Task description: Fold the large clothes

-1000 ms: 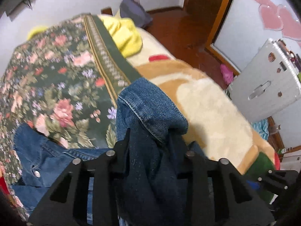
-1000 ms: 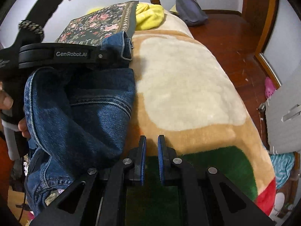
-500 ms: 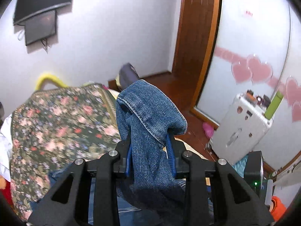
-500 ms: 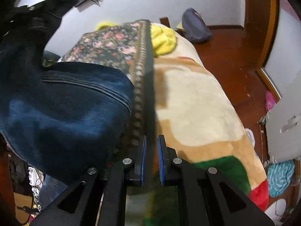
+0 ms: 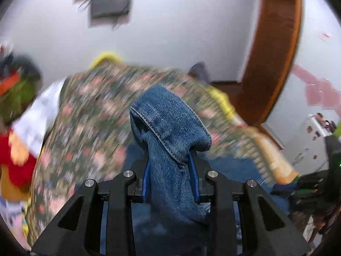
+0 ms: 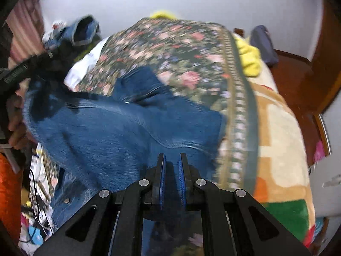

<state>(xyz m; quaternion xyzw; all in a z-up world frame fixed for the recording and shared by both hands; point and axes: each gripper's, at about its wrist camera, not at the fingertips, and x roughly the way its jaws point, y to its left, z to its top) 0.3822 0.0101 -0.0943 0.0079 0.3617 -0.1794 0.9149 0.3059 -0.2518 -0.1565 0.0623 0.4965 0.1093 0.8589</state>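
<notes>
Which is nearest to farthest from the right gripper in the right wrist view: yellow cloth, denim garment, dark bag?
1. denim garment, at the right gripper's fingertips, spreading left.
2. yellow cloth, upper right on the bed.
3. dark bag, beyond it, near the wall.

Denim jacket: mid to dark blue, with paler stitching along the seams and silver metal buttons. The cuff clamped in the left gripper shows a lighter, washed blue.

Both grippers: black frames, blue finger pads, silver bolts.

Floral bedspread: dark green ground with pink, red and lilac flowers; border of pale blocks on a green band.

Fleece blanket: cream and tan patches, with green, orange and red areas at the near end.

Yellow garment: plain bright yellow.

Wall: white. Door frame: reddish-brown wood.
</notes>
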